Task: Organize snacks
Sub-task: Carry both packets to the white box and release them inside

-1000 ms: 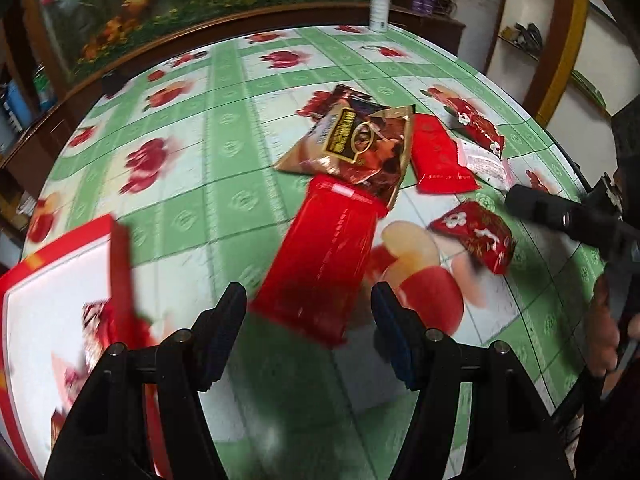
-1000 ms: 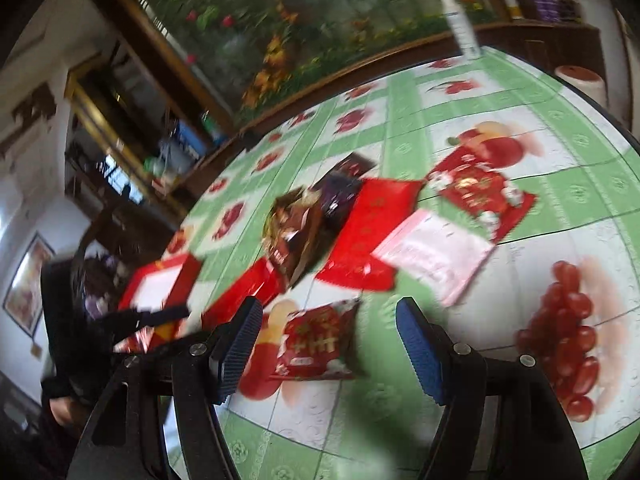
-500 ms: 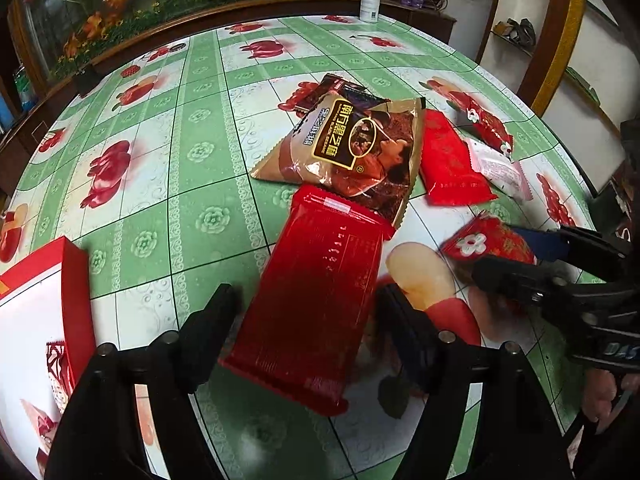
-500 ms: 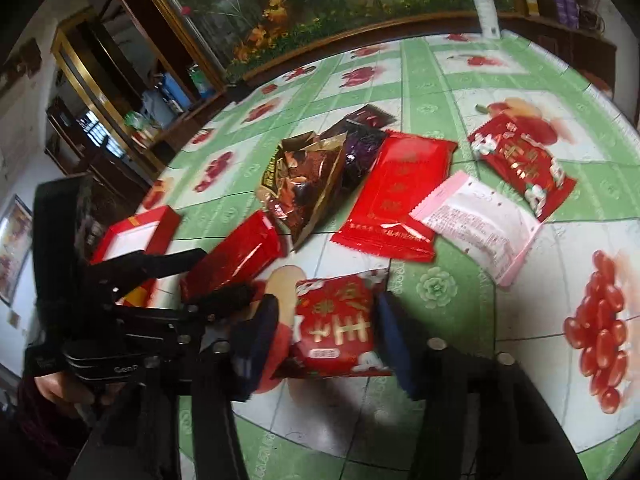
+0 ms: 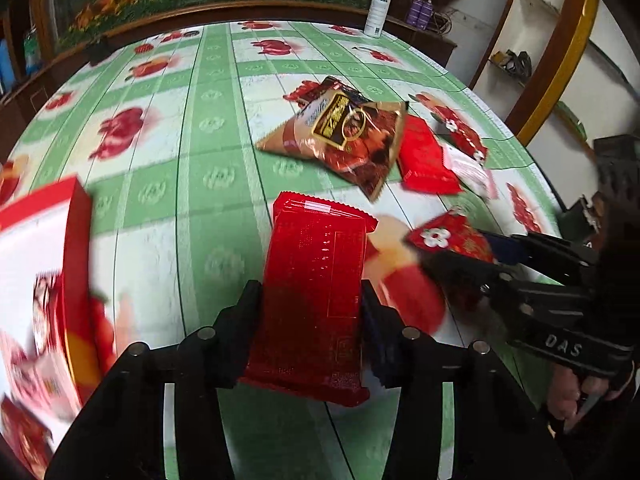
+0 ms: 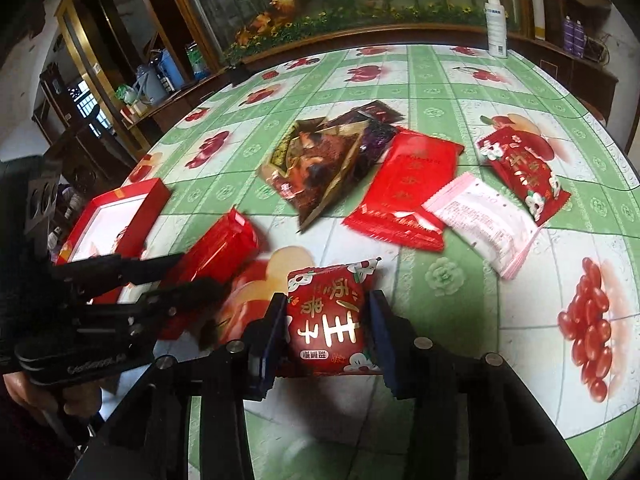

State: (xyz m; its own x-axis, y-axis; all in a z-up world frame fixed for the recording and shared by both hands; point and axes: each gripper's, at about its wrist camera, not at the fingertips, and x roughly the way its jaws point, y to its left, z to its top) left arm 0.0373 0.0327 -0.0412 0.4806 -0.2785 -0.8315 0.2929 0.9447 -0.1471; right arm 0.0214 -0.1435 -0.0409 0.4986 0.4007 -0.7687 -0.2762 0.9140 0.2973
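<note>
A long red snack packet lies lengthwise between the fingers of my left gripper. The jaws are closing and both pads touch its sides. The right wrist view shows that packet and the left gripper at the left. My right gripper is shut on a small red packet with white flowers and gold letters, low over the tablecloth. That packet and the right gripper appear at the right of the left wrist view. An open red box with a white inside stands to the left.
Farther back on the green fruit-print tablecloth lie a brown bag, a flat red packet, a pink-white packet and a red flowered packet. A white bottle stands at the far edge. The red box sits near the left edge.
The left jaws have closed in from either side onto the long red packet. The right jaws closed onto the small flowered packet and have stayed on it.
</note>
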